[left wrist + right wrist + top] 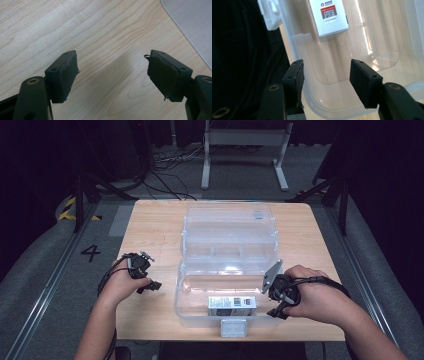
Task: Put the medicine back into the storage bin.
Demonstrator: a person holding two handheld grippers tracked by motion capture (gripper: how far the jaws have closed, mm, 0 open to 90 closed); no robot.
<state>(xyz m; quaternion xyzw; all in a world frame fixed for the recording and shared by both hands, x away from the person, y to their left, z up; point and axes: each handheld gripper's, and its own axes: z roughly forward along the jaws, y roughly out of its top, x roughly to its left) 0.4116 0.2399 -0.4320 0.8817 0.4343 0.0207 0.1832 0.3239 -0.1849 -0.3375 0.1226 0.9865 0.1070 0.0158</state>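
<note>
A clear plastic box (pixel 181 292) stands open in the middle of the wooden table (pixel 150 227), its lid (pixel 230 227) folded back. A small white carton (pixel 232 303) with a printed label lies in the near tub; the right gripper view shows this carton (pixel 329 15) from close up. My right gripper (pixel 274 302) is at the tub's right near corner, open, its jaws over the clear rim (pixel 312 100) with nothing between them. My left gripper (pixel 150 285) hovers left of the box, open over bare wood (pixel 111 65).
A white latch (pixel 233 327) hangs on the box's front wall at the table's near edge. Black frame legs (pixel 80 200) and cables (pixel 165 170) stand around the table on the grey floor. A pale grey area (pixel 192 22) lies beyond a curved edge of the wood.
</note>
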